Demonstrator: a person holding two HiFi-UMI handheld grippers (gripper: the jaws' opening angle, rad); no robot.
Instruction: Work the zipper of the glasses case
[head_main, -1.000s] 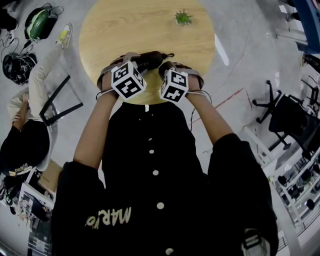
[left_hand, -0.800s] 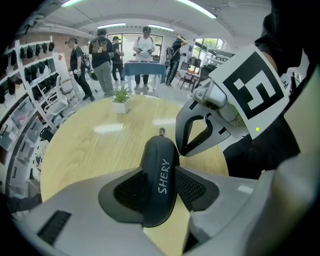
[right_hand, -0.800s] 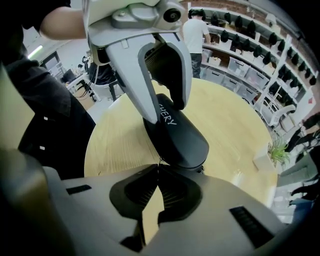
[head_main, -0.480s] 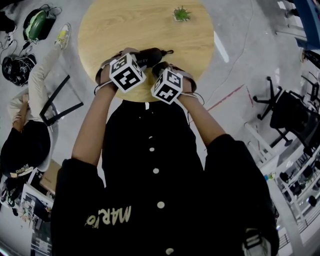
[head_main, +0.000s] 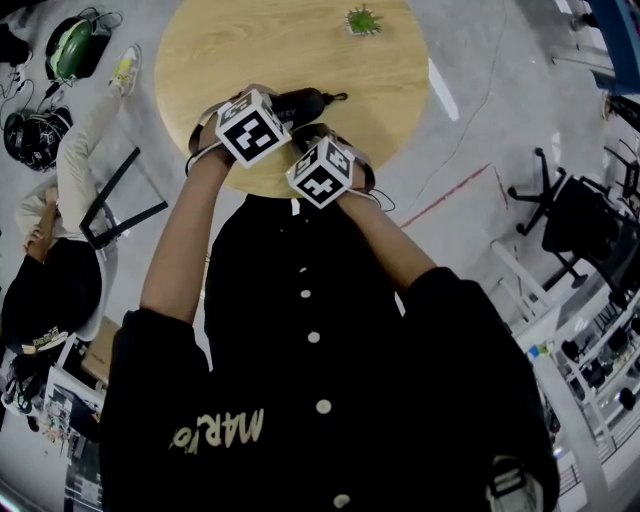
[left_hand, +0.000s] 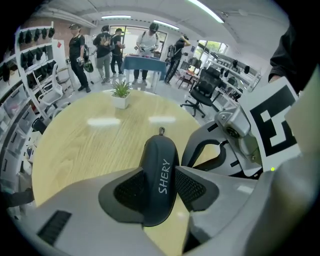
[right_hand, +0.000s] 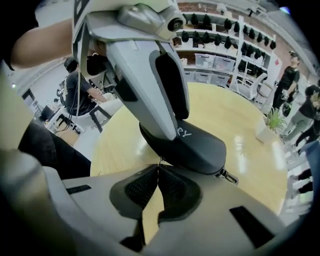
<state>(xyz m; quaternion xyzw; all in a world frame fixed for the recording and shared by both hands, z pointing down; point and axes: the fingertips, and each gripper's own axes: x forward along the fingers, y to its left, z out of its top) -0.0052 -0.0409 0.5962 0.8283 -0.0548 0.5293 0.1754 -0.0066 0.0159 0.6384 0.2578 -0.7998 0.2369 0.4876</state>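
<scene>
In the head view I see the glasses case at the near edge of the round desk. In the left gripper view my left tongs stand wide, clamped across the case's middle. In the right gripper view my right tongs are pinched narrow on the zipper pull at the case's near rim.
</scene>
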